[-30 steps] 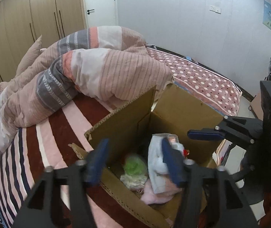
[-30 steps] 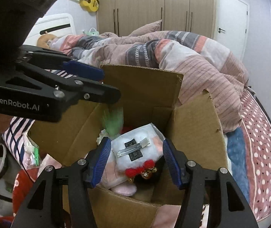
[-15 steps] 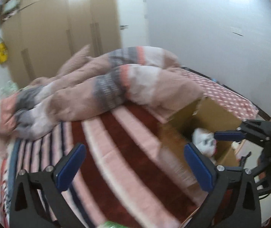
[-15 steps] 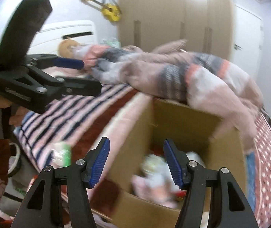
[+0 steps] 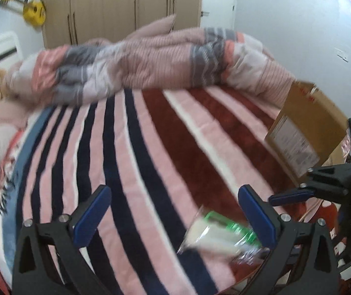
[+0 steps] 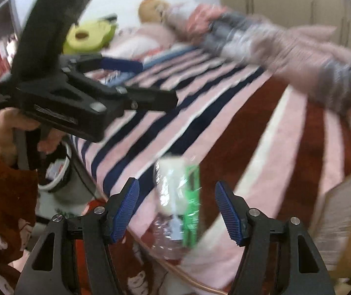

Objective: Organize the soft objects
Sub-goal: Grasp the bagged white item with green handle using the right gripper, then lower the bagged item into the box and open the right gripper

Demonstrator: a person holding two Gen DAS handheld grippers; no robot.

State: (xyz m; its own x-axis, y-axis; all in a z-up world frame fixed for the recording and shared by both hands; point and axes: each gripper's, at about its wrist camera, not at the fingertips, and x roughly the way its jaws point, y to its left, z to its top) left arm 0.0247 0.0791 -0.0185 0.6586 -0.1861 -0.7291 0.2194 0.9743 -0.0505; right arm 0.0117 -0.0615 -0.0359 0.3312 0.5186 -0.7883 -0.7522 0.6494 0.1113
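Note:
A clear plastic packet [image 6: 179, 196] with white soft contents and a green label lies at the near edge of the striped bed blanket [image 6: 224, 113]; it also shows in the left wrist view [image 5: 222, 233]. My right gripper [image 6: 176, 211] is open, its jaws either side of the packet, a little above it. My left gripper [image 5: 175, 217] is open and empty over the blanket, the packet just inside its right finger. The cardboard box [image 5: 308, 127] stands at the right on the bed.
A rumpled striped duvet [image 5: 151, 61] lies across the far side of the bed. A doll [image 6: 152, 9] and a green plush [image 6: 89, 35] lie near the headboard. A white bucket [image 6: 57, 174] stands on the floor beside the bed.
Both grippers swung left, away from the box toward the bed's near edge. The left gripper has opened wide. The packet has come between the right gripper's fingers.

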